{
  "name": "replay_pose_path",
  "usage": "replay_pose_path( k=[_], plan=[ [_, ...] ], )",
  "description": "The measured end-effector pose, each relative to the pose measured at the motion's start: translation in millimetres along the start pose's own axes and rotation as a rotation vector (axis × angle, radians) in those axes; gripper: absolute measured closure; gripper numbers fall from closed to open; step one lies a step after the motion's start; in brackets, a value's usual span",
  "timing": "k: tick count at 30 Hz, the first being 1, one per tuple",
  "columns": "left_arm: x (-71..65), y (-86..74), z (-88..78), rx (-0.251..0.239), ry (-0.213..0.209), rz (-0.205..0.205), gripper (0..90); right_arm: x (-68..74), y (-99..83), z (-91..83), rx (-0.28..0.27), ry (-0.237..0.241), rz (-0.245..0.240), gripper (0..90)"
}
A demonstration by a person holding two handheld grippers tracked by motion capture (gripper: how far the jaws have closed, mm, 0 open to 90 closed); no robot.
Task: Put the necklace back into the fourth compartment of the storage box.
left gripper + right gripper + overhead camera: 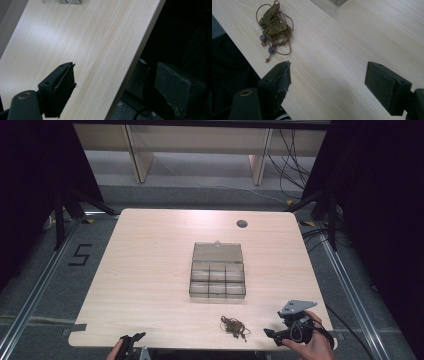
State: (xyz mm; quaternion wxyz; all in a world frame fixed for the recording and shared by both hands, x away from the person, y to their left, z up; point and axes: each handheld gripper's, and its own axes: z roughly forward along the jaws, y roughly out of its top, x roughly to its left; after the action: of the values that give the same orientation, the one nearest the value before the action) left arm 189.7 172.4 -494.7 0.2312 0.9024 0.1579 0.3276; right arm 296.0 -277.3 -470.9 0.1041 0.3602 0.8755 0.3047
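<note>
Right gripper view, butterfly pendant necklace (273, 25) beyond spread right gripper (337, 82), left gripper (110, 82) likewise spread

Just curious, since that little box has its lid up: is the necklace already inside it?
No, the necklace lies on the bare table near its front edge, apart from the open box.

Worktop (150, 270) is pale wood-grain, smooth with a slight sheen. Organizer box (218, 276) looks like clear smoky plastic. Necklace (273, 27) has a dull brassy butterfly, glossy beads, brown cord.
</note>
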Motion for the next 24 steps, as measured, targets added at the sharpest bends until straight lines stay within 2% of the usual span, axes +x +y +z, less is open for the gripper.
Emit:
replay_pose_path(
  k=[1, 2, 3, 4, 5, 6, 8, 9, 10, 11, 12, 13, 16, 17, 19, 20, 21, 22, 23, 24],
  plan=[
    [-0.2, 0.1, 1.4, -0.012, -0.018, -0.009, 15.8, 0.9, 1.0, -2.7, 0.023, -0.004, 0.001, 22.2],
    [-0.4, 0.0, 1.4, -0.012, -0.014, -0.01, 15.8, 1.0, 1.7, -2.7, 0.019, 0.002, -0.01, 22.2],
    [0.5, 0.2, 0.4, 0.004, -0.015, 0.008, 15.8, 1.9, 2.5, -3.1, 0.022, 0.002, -0.012, 22.1],
    [0.5, 0.2, 0.4, 0.004, -0.015, 0.008, 15.8, 1.9, 2.5, -3.1, 0.022, 0.002, -0.012, 22.1],
    [0.7, 0.3, -0.9, 0.009, 0.01, 0.018, 15.8, 4.2, 3.0, -2.2, 0.01, -0.007, 0.003, 22.1],
    [-0.8, 0.0, 1.4, -0.012, -0.009, -0.013, 15.8, 6.8, 5.9, -3.2, 0.02, 0.005, 0.0, 22.0],
    [-1.2, 0.0, 1.3, -0.019, 0.008, -0.013, 15.8, 8.0, 7.8, -2.7, 0.022, 0.005, -0.021, 21.5],
    [0.3, 0.2, -0.2, 0.006, 0.01, 0.013, 15.8, 7.6, 9.8, -3.1, 0.028, 0.004, -0.049, 21.5],
    [-1.3, -0.1, 1.1, -0.012, 0.005, -0.008, 15.8, 10.2, 11.0, -3.5, 0.039, 0.017, -0.028, 21.4],
    [0.1, 0.1, -0.1, 0.005, 0.003, 0.011, 15.8, 11.1, 11.8, -1.1, 0.018, 0.012, -0.052, 21.2],
    [0.3, 0.2, 0.0, -0.001, 0.008, 0.009, 15.8, 12.6, 12.9, -2.3, 0.036, 0.022, -0.042, 21.1],
    [-0.6, 0.1, 0.7, -0.01, 0.002, -0.01, 15.8, 15.1, 13.6, -1.7, 0.04, 0.022, -0.033, 21.1],
    [-1.0, -0.1, 1.4, -0.022, -0.017, -0.021, 15.8, 16.7, 16.6, 0.0, 0.054, 0.028, -0.064, 21.2],
    [0.2, 0.2, 0.7, -0.006, -0.014, -0.004, 15.8, 18.2, 16.9, 1.3, 0.041, 0.028, -0.066, 21.5],
    [-0.2, 0.3, 1.1, -0.01, -0.015, -0.01, 15.8, 18.7, 17.4, 1.0, 0.045, 0.033, -0.07, 21.5],
    [0.4, 0.6, -0.4, 0.005, 0.001, 0.01, 15.8, 20.4, 19.7, 1.9, 0.054, 0.033, -0.074, 21.4],
    [0.5, 0.6, -0.5, 0.01, 0.0, 0.015, 15.8, 21.7, 20.5, 0.7, 0.075, 0.029, -0.057, 21.4],
    [0.7, 0.7, 0.3, 0.008, -0.019, 0.016, 15.8, 22.9, 20.7, 2.6, 0.064, 0.023, -0.057, 21.4],
    [-1.0, 0.5, 1.5, -0.01, -0.012, -0.005, 15.8, 23.8, 22.8, 2.5, 0.077, 0.039, -0.071, 21.5],
    [-1.1, 0.6, 1.1, -0.007, 0.001, 0.0, 15.8, 24.4, 24.1, 4.5, 0.065, 0.03, -0.08, 21.4]
  ],
)
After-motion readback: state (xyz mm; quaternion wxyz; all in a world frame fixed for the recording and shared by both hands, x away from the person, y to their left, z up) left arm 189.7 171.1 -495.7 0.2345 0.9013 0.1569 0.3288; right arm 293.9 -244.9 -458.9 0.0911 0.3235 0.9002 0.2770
